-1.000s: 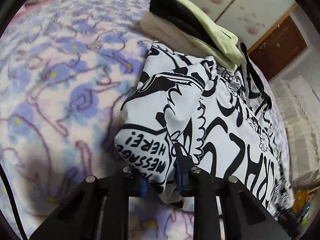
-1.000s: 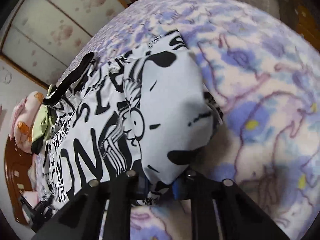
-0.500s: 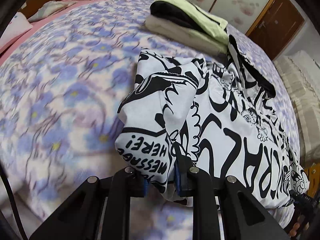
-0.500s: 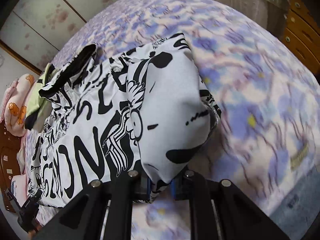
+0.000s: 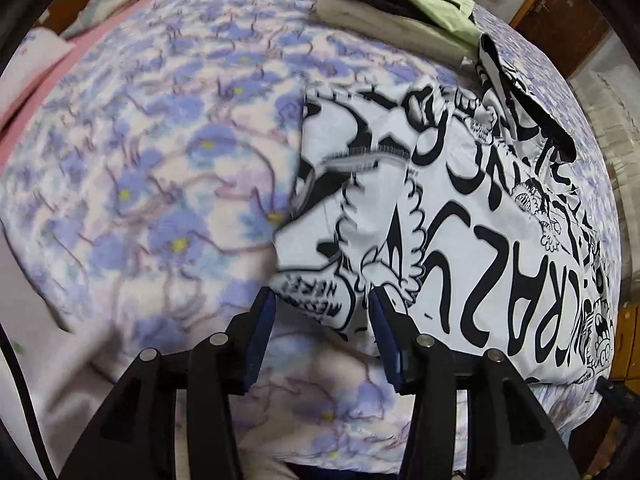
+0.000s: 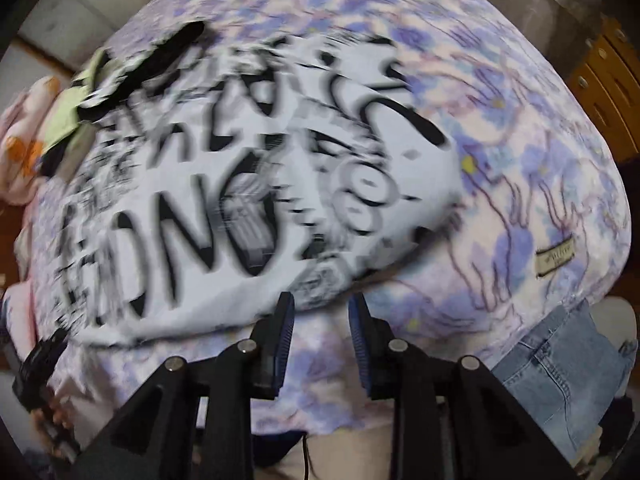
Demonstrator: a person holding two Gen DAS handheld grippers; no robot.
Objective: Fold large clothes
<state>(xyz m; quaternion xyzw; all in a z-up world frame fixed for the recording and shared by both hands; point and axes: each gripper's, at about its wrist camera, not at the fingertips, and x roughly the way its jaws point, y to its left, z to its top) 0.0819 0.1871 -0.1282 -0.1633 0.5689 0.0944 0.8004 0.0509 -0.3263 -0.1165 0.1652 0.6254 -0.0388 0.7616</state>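
- Two tools hang over the near edge of the bed (image 5: 152,208), and both sets of jaws are opening: the left tool (image 5: 322,308) has its blue pads spread with the hem of the printed garment (image 5: 460,240) lying loose between them, not pinched; the right tool (image 6: 320,312) shows only bedspread in its gap, the cloth's edge just beyond.
- We judge this to be the release at the end of a fold. To do it well, we would let the pads part fully before lifting away, so no fabric snags and drags the fold open, and we would draw both tools back evenly.
- Just past the tools, the garment lies on the flowered purple bedspread, white with bold black lettering and cartoon figures. Its near left corner is doubled over itself; the right-wrist view is too blurred to judge that side's crease.
- Further off, a dark-lined collar or hood (image 5: 528,120) rises at the garment's far end.
- Beyond it, touching that far end, sits a pile of folded clothes (image 5: 400,4) in pale green, black and beige.
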